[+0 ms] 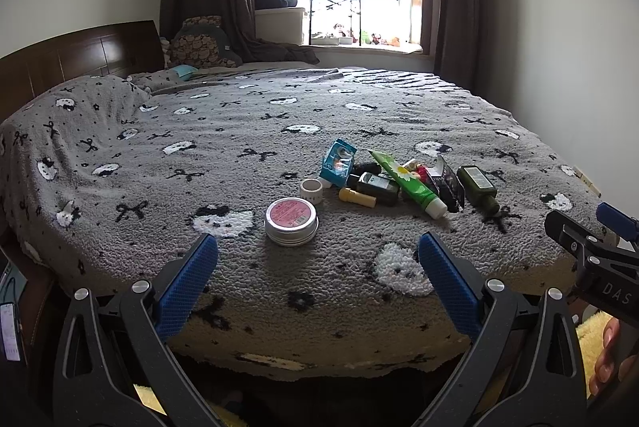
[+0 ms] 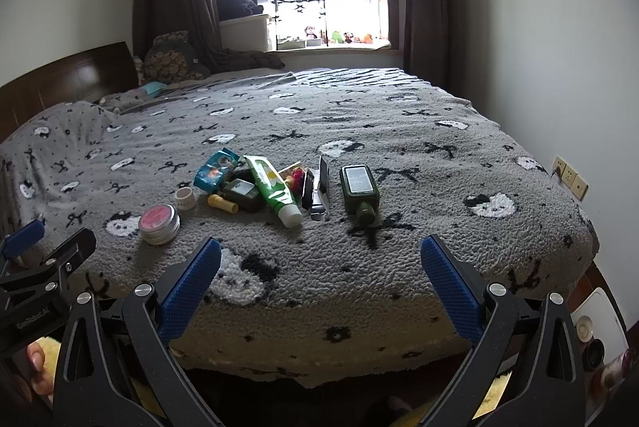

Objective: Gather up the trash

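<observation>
1. Fleece, grey and deep-piled, covers the one bed (image 1: 247, 131); you could snag a gripper pad in it if you scoop too low.
2. Both of your grippers hang empty off the near edge with jaws wide apart: the left gripper (image 1: 317, 257) faces the tin, the right gripper (image 2: 319, 259) the square bottle.
3. The trash sits in one cluster near the bed's middle, and most pieces touch or overlap, so lifting one may drag or roll its neighbours.
4. Two dark green bottles: a square one (image 2: 359, 189) alone at the right and a smaller one (image 2: 241, 193) buried in the pile.
5. One green tube (image 2: 273, 187) lies across the pile; its slick skin may slip.
6. One teal packet (image 2: 215, 169) is at the far left.
7. One round tin (image 1: 291, 221), pink-lidded, is nearest and wide for your jaws.
8. One white ring (image 1: 312, 189) and one yellow stick (image 1: 356, 197) may roll off.
9. The dark folded cartons (image 2: 317, 187) I cannot count.
</observation>
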Tool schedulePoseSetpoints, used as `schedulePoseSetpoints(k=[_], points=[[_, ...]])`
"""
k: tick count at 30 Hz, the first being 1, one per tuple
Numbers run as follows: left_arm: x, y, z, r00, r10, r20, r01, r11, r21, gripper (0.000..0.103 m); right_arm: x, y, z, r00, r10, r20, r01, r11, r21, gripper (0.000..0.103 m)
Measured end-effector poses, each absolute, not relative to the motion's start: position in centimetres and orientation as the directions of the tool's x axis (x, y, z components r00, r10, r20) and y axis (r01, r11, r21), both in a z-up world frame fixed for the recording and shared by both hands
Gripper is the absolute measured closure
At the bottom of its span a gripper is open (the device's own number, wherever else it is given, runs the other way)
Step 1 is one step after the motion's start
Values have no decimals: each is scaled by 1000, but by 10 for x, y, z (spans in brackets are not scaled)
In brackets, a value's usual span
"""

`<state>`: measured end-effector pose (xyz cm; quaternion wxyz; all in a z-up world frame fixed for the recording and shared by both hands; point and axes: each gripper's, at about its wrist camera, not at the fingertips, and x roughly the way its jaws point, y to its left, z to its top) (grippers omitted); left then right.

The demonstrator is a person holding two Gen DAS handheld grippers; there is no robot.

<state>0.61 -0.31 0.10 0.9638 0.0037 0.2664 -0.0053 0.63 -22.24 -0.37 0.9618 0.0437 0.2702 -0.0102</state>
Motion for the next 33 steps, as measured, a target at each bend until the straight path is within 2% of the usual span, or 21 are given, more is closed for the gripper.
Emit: schedulePoseSetpoints(k=[17,33], points=[[-2,6,7,873,11,-488,-16,1000,-6,8,-2,-214,-6,878,-7,-478,29,999,38,3],[-3,10,7,873,10,-487,-19,1000,-14,8,-4,-210,-10,872,67,-485,-20,995,101,3]])
